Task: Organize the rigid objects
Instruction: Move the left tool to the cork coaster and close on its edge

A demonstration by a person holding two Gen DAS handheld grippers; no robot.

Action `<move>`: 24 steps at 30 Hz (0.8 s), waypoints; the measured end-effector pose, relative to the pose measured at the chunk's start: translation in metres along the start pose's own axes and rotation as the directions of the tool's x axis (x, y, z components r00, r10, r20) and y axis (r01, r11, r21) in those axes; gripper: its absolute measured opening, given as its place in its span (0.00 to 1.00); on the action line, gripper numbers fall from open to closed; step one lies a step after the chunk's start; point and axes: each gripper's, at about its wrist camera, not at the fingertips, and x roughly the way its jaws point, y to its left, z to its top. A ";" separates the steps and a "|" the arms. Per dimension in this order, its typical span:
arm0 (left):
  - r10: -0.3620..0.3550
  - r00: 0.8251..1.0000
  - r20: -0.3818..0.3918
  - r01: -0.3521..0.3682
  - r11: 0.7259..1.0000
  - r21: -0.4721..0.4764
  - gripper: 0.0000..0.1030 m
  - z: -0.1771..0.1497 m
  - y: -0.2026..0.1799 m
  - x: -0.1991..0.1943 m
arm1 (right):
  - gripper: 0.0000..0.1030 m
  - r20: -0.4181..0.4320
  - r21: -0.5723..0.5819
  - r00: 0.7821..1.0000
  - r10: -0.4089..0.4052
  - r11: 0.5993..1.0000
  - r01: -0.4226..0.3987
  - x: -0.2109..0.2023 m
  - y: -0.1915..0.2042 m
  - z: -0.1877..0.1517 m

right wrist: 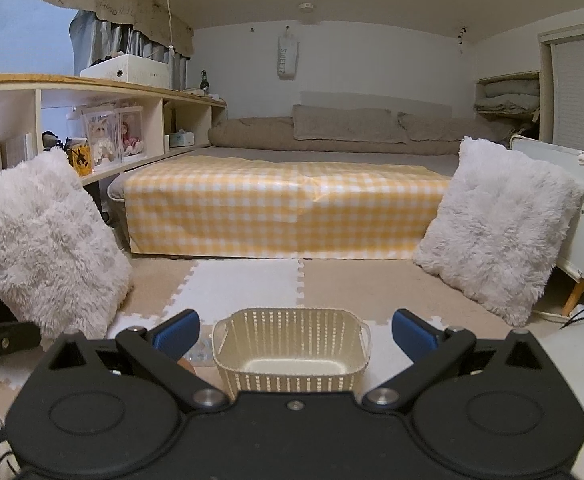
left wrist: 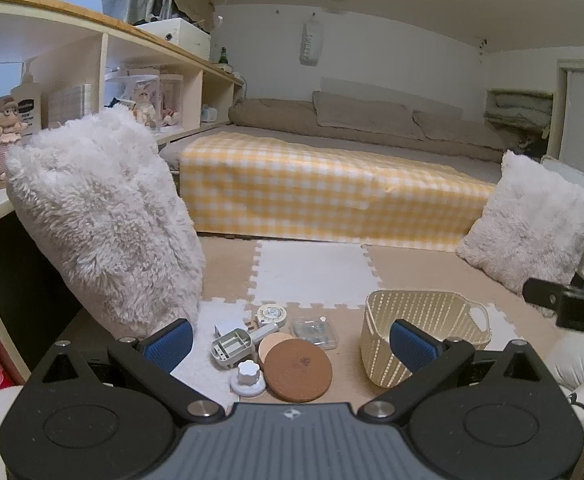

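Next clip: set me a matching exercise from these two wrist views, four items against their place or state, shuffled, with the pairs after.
Things:
1. cream basket
2. brown round coaster
3. white knob
4. left gripper

Place or state:
A. open, holding nothing
B. on the mat, just left of the coaster
C. empty, on the mat right of the small items
D. lying flat, overlapping a paler disc

Pairs: 1-C, 2-D, 3-B, 4-A
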 end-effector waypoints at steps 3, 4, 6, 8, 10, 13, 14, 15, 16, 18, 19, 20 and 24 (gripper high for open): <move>-0.016 1.000 0.021 0.016 1.000 -0.022 1.00 0.001 0.003 -0.004 | 1.00 0.015 -0.004 1.000 -0.002 1.000 0.002 0.010 -0.005 0.009; -0.018 1.000 0.024 0.019 0.999 -0.027 1.00 0.002 0.003 -0.004 | 1.00 0.023 -0.004 1.000 -0.003 1.000 0.003 0.014 -0.007 0.013; -0.026 0.999 0.023 0.027 0.999 -0.033 1.00 0.003 0.003 -0.003 | 1.00 0.036 -0.003 0.999 -0.007 1.000 0.007 0.024 -0.014 0.021; -0.044 0.999 0.013 0.044 0.999 -0.031 1.00 0.004 0.004 -0.001 | 1.00 0.040 -0.002 0.999 -0.017 1.000 0.018 0.037 -0.021 0.029; -0.073 0.997 0.002 0.073 0.997 -0.032 1.00 0.005 0.003 0.001 | 1.00 0.034 0.003 0.998 -0.043 0.999 0.043 0.052 -0.029 0.037; -0.087 0.996 -0.011 0.086 0.996 -0.032 1.00 0.008 0.002 0.006 | 1.00 0.018 0.002 0.997 -0.076 0.997 0.076 0.078 -0.041 0.045; -0.087 0.996 -0.015 0.087 0.996 -0.031 1.00 0.010 0.002 0.009 | 1.00 -0.002 0.001 0.997 -0.075 0.997 0.075 0.088 -0.046 0.047; -0.088 0.996 -0.019 0.087 0.996 -0.029 1.00 0.011 0.001 0.011 | 1.00 -0.025 0.010 0.997 -0.075 0.997 0.075 0.099 -0.052 0.049; -0.089 0.996 -0.022 0.088 0.996 -0.027 1.00 0.014 0.000 0.015 | 1.00 -0.042 0.022 0.996 -0.076 0.997 0.077 0.108 -0.057 0.050; -0.089 0.996 -0.022 0.088 0.996 -0.024 1.00 0.018 -0.001 0.023 | 1.00 -0.074 0.051 0.995 -0.072 0.996 0.076 0.126 -0.069 0.050; -0.088 0.996 -0.017 0.088 0.996 -0.016 1.00 0.021 -0.002 0.026 | 1.00 -0.086 0.061 0.994 -0.066 0.996 0.072 0.134 -0.074 0.049; -0.086 0.996 -0.011 0.086 0.996 -0.008 1.00 0.023 -0.003 0.030 | 1.00 -0.096 0.072 0.994 -0.054 0.996 0.061 0.142 -0.081 0.047; -0.088 0.996 -0.008 0.088 0.996 0.029 1.00 0.035 -0.009 0.052 | 1.00 -0.157 0.102 0.986 -0.047 0.993 0.064 0.168 -0.098 0.037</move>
